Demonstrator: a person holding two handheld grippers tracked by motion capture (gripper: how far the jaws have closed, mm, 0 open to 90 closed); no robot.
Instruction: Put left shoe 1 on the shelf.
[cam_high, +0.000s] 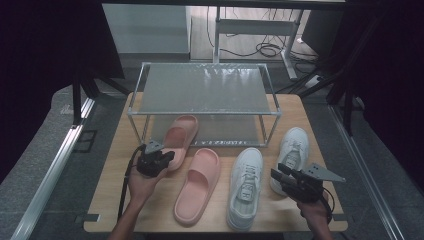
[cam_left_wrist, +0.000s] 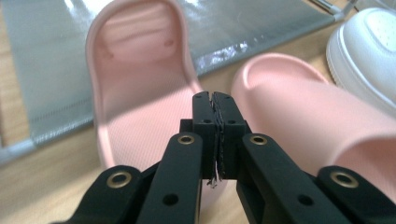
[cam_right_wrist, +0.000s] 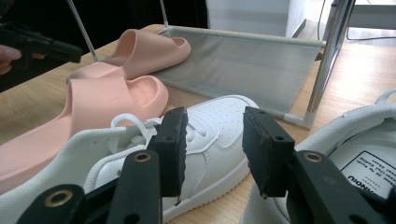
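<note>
Fingers of my left gripper (cam_left_wrist: 215, 135) are pressed together with nothing between them, just above the heel of the rear slipper (cam_high: 179, 138), whose toe points into the rack (cam_high: 205, 90). My right gripper (cam_right_wrist: 214, 149) gapes, empty. Two pink slippers and two white sneakers lie lengthwise on the counter (cam_high: 115, 200).
</note>
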